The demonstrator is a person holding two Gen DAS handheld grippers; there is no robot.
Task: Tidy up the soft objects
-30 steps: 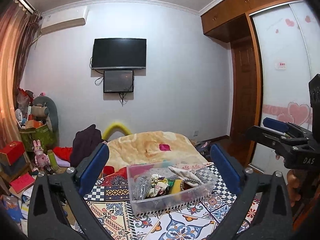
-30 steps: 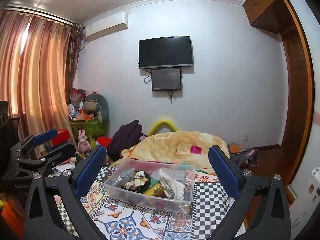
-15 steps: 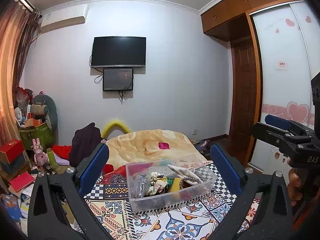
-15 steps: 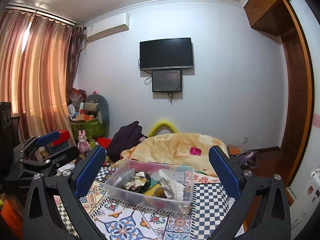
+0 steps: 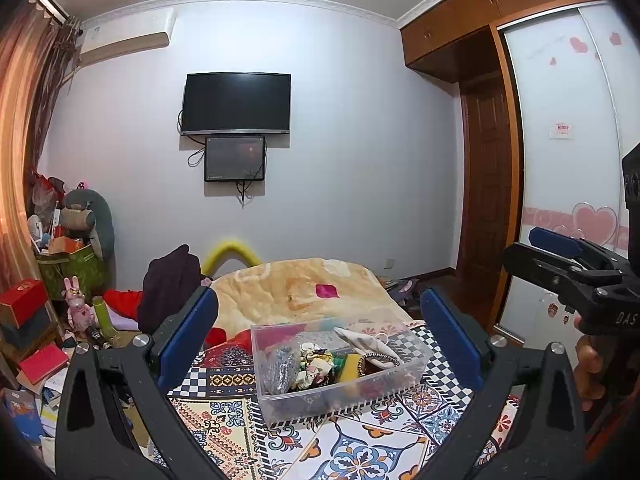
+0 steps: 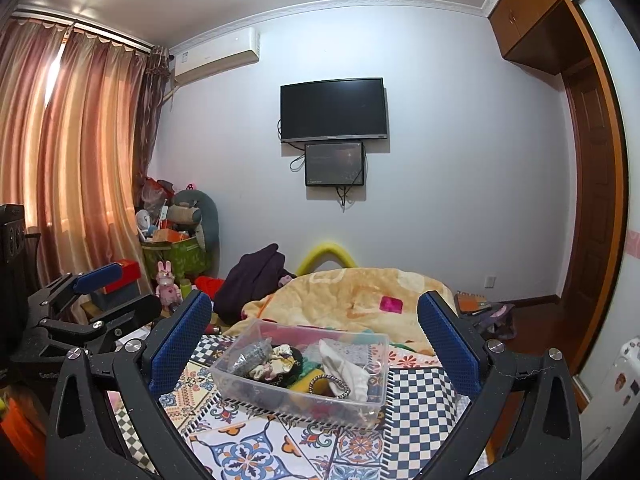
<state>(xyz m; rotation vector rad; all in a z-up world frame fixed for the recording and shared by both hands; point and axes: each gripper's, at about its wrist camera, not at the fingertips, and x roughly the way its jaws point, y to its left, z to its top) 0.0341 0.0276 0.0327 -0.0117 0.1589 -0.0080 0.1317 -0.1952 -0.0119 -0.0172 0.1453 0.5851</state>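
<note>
A clear plastic box [image 5: 404, 376] stands on a patterned cloth [image 5: 224, 416] on the bed. It holds several soft things: a grey sparkly piece [image 5: 278, 364], floral scrunchies [image 5: 316, 358], a white cloth [image 5: 370, 344], a yellow piece [image 5: 352, 366]. My left gripper [image 5: 320, 340] is open and empty, above and short of the box. My right gripper [image 6: 314, 344] is open and empty, with the same box [image 6: 240, 376] between its fingers in view. Each gripper shows at the edge of the other's view.
A beige blanket [image 5: 296, 284] lies behind the box, with dark clothes [image 5: 168, 280] and a yellow foam tube [image 5: 230, 250] beyond. Boxes, a pink rabbit toy [image 5: 76, 308] and a green bin [image 5: 68, 268] crowd the left. A wardrobe [image 5: 560, 180] stands at right.
Both views have shifted slightly downward in the scene, so the box sits a little lower in frame. Both grippers stay open and empty.
</note>
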